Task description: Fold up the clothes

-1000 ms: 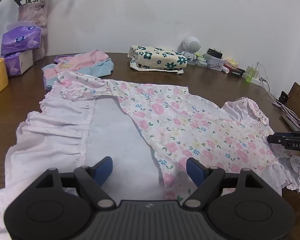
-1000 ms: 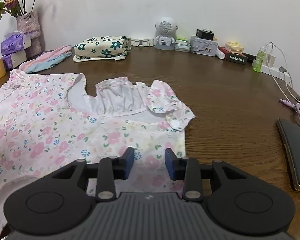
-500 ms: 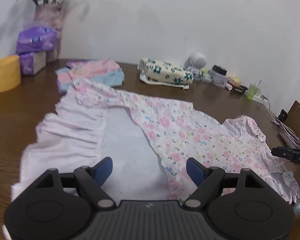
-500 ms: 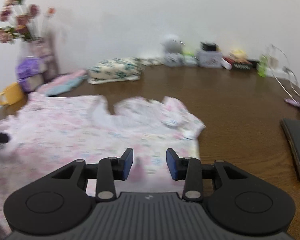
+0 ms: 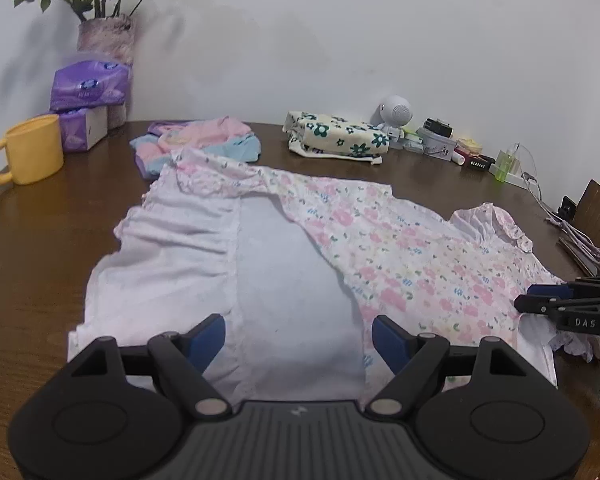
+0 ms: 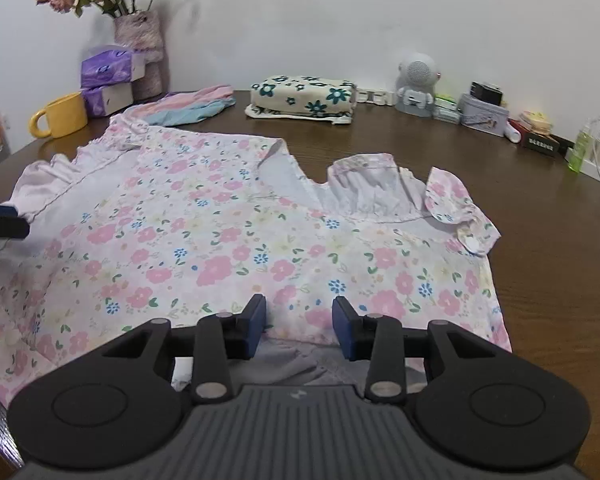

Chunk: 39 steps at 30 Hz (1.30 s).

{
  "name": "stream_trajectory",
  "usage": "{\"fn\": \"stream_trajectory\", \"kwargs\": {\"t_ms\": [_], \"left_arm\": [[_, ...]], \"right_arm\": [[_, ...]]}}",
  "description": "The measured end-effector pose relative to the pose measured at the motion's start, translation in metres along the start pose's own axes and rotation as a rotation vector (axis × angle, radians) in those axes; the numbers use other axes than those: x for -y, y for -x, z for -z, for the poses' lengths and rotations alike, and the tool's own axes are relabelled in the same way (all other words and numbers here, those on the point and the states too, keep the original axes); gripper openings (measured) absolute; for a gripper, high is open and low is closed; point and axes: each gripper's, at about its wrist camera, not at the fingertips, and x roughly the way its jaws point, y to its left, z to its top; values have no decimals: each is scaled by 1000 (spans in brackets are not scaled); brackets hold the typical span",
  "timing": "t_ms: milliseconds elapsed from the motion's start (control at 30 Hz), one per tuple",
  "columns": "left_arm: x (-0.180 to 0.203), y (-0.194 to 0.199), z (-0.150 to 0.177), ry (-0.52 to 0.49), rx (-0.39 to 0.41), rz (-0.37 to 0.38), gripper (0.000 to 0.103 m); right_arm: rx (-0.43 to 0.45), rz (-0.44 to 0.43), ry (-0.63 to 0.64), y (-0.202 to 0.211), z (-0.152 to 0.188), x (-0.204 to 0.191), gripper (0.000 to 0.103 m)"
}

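Observation:
A pink floral child's dress [image 5: 400, 256] lies spread on the brown table [image 5: 40, 232], its skirt side folded over so the pale lining [image 5: 292, 280] shows. My left gripper [image 5: 298, 338] hovers open above the lining near the hem, holding nothing. In the right wrist view the dress [image 6: 220, 240] fills the middle, with collar and puffed sleeve [image 6: 460, 208] at the far right. My right gripper [image 6: 300, 326] is open above the near edge of the dress, nothing between its pads. The right gripper's tips [image 5: 540, 300] show at the left view's right edge.
Folded floral cloth [image 6: 304, 98] and a pink-blue folded garment [image 5: 196, 148] lie at the back. A yellow mug [image 5: 28, 152], purple tissue packs [image 5: 88, 92], a flower vase [image 6: 140, 40], a small white robot speaker [image 6: 416, 84], boxes and cables [image 5: 580, 240] line the far edge.
Both grippers have risen and drawn back from the dress, so more of the table shows. The right gripper's pads have spread wider apart. The dress lies as before.

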Motion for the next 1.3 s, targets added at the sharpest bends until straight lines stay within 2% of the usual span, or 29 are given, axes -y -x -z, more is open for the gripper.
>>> {"fn": "stream_trajectory", "kwargs": {"t_ms": [233, 400, 500, 567, 700, 767, 833, 1000, 1133, 1300], "left_arm": [[-10, -2, 8, 36, -14, 11, 80], [-10, -2, 9, 39, -14, 18, 81], [-10, -1, 7, 44, -19, 25, 85], [-8, 3, 8, 37, -6, 32, 90], [-2, 15, 9, 13, 40, 42, 95], [0, 21, 9, 9, 62, 41, 98], [0, 28, 11, 13, 87, 39, 99], [-6, 44, 19, 71, 148, 13, 100], [-7, 57, 26, 79, 185, -12, 100], [-9, 74, 38, 69, 226, 26, 100]], "right_arm": [[18, 18, -27, 3, 6, 2, 38], [9, 33, -49, 4, 3, 1, 45], [40, 7, -96, 12, 2, 1, 56], [66, -12, -104, 18, 2, -2, 76], [94, -21, -92, 30, 3, -12, 86], [100, -23, -95, 34, 5, -16, 96], [107, -13, -107, 39, 7, -19, 102], [127, 30, -153, 52, 13, -25, 103], [133, 22, -222, 62, 21, -27, 103], [163, -4, -322, 73, 35, -31, 103]]}}
